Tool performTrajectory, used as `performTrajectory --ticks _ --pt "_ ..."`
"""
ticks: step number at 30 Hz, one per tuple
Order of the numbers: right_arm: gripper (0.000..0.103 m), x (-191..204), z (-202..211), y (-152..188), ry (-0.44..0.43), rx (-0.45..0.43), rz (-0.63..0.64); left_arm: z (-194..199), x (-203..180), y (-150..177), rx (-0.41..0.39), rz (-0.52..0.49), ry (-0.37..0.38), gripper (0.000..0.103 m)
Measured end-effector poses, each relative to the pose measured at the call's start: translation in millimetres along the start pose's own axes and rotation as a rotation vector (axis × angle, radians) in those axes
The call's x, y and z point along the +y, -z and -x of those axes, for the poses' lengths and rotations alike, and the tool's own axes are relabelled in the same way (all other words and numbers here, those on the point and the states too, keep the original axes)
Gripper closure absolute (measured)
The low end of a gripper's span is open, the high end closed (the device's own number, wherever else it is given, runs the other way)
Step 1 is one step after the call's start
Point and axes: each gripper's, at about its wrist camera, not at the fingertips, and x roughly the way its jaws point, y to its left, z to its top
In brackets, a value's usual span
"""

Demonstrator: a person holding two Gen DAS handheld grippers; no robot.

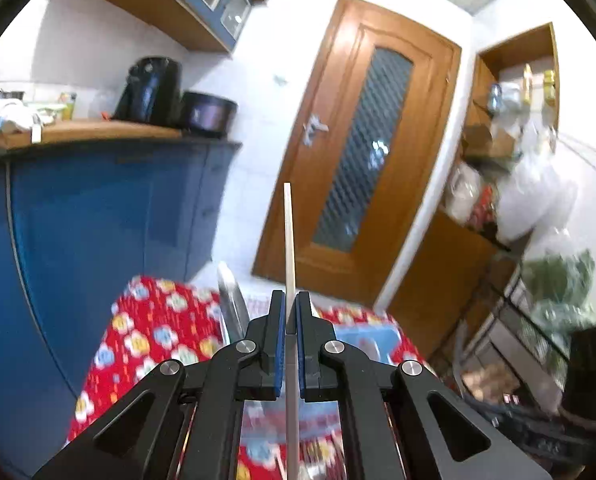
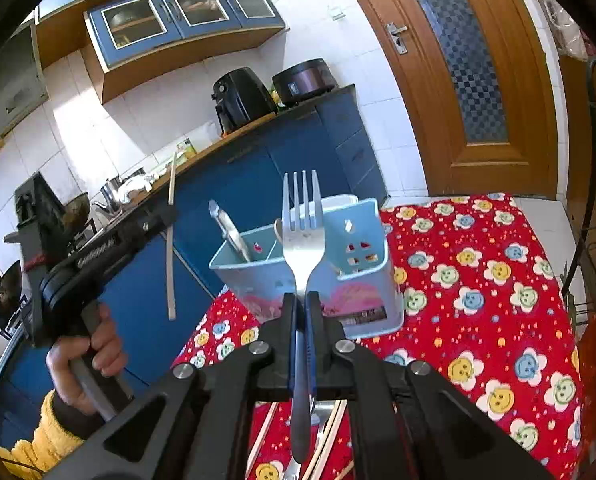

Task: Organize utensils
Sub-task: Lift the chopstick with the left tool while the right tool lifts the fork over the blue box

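Note:
My left gripper [image 1: 291, 300] is shut on a pale chopstick [image 1: 288, 236] that stands up between its pads. In the right wrist view the same gripper [image 2: 169, 211] hangs left of the holder, chopstick [image 2: 171, 256] crossways in it, a hand [image 2: 86, 344] on its grip. My right gripper [image 2: 301, 300] is shut on a metal fork [image 2: 302, 232], tines up, just in front of a light-blue utensil holder [image 2: 357, 240]. The holder stands on the red flowered tablecloth [image 2: 477, 280] with a metal utensil [image 2: 230, 232] in its left compartment. More chopsticks [image 2: 329, 432] lie under the right gripper.
Blue cabinets [image 1: 98, 220] with a wooden counter stand left of the table, carrying a black air fryer [image 2: 242, 98] and a cooker pot [image 2: 303, 80]. A wooden door [image 1: 361, 152] is behind. Cluttered shelves [image 1: 509, 152] and a wire rack [image 1: 517, 320] stand to the right.

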Motion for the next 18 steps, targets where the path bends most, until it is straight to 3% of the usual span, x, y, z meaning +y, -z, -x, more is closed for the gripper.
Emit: performTrajectory --ticks 3,8,18 --pt "0.097 -3 -2 -7 -0.004 -0.01 -0.006 -15 6 -16 -0.059 0.019 -0.018 0.098" --pt "0.097 -10 -8 -18 -0.007 -0.021 -0.016 -38 4 -25 -0.137 -0.034 -0.075 0.098" --pt "0.097 -17 -22 -58 -0.008 -0.102 -0.008 -64 8 -2 -0.197 -0.066 -0.09 0.098"
